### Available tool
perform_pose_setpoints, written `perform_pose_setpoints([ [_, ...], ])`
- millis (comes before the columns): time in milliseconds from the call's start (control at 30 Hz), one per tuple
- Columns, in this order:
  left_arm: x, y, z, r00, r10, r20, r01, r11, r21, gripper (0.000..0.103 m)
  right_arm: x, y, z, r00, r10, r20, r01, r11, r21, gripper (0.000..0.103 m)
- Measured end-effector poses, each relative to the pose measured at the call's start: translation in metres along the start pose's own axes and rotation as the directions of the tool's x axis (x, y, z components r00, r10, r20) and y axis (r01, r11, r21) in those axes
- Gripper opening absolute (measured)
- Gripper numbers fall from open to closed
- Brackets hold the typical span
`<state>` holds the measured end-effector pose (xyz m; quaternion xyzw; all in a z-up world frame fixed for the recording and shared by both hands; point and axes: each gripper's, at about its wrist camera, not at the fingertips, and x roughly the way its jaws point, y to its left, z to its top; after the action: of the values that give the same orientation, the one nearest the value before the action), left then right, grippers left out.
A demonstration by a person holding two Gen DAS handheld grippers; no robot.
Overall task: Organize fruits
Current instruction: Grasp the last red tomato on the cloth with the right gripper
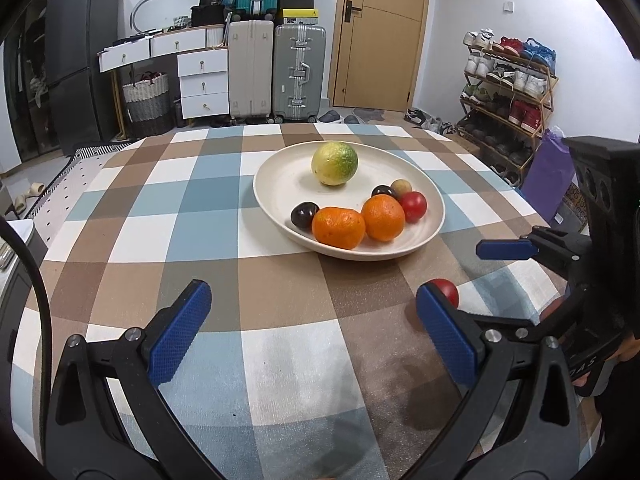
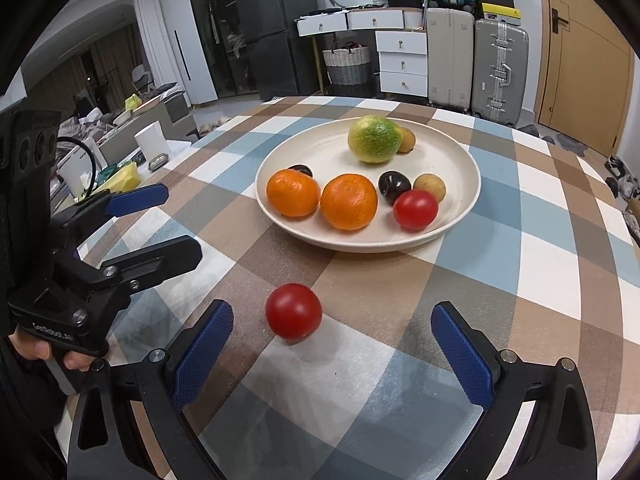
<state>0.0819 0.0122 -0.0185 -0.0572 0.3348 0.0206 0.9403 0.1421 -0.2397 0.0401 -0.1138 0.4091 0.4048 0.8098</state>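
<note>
A cream plate (image 1: pixel 276 168) (image 2: pixel 460 160) on the checked tablecloth holds a green-yellow citrus (image 1: pixel 334 163) (image 2: pixel 374 139), two oranges (image 1: pixel 338 227) (image 2: pixel 349 201), a red tomato (image 1: pixel 414 206) (image 2: pixel 415 209), dark plums (image 1: pixel 304 216) (image 2: pixel 394 186) and small brown fruits (image 2: pixel 430 186). A loose red tomato (image 2: pixel 293 311) (image 1: pixel 448 290) lies on the cloth in front of the plate. My right gripper (image 2: pixel 332 354) is open, its fingers either side of and just behind this tomato. My left gripper (image 1: pixel 312 328) is open and empty over the cloth, left of it.
The table's far edge curves behind the plate. Beyond it stand suitcases (image 1: pixel 300 72), white drawers (image 1: pixel 202 84), a basket (image 1: pixel 147 98) and a shoe rack (image 1: pixel 508 92). A low table with white containers (image 2: pixel 152 140) is at the left.
</note>
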Motion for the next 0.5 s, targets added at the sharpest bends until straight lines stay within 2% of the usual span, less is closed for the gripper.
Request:
perform_pose_setpoints([
  [33,0.001,0.000,0.000,1.000,-0.002,-0.001,0.002,1.000,-0.002,0.102,0.001,0.000,0.000,1.000,-0.001,-0.004,0.001,1.000,-0.003,0.100],
  [100,0.002,0.001,0.000,1.000,0.000,-0.008,0.000,1.000,-0.007,0.102,0.002,0.001,-0.001,1.000,0.007,-0.012,-0.007,1.000,-0.007,0.089],
  [167,0.004,0.002,0.000,1.000,0.000,-0.013,0.000,1.000,-0.013,0.102,0.003,0.001,-0.001,1.000,0.014,-0.021,-0.014,1.000,-0.005,0.082],
  [367,0.004,-0.002,-0.001,0.999,-0.025,-0.019,0.026,1.000,0.011,0.101,0.006,0.007,0.000,0.999,0.033,-0.029,-0.034,0.999,-0.028,0.072],
  [433,0.002,-0.006,-0.001,0.999,-0.039,-0.012,0.039,0.999,0.030,0.092,0.007,0.008,0.000,0.999,0.036,-0.036,-0.038,0.999,-0.037,0.069],
  [500,0.002,-0.009,-0.002,0.998,-0.059,-0.020,0.060,0.997,0.043,0.077,0.011,0.010,0.000,0.998,0.039,-0.052,-0.041,0.998,-0.044,0.056],
])
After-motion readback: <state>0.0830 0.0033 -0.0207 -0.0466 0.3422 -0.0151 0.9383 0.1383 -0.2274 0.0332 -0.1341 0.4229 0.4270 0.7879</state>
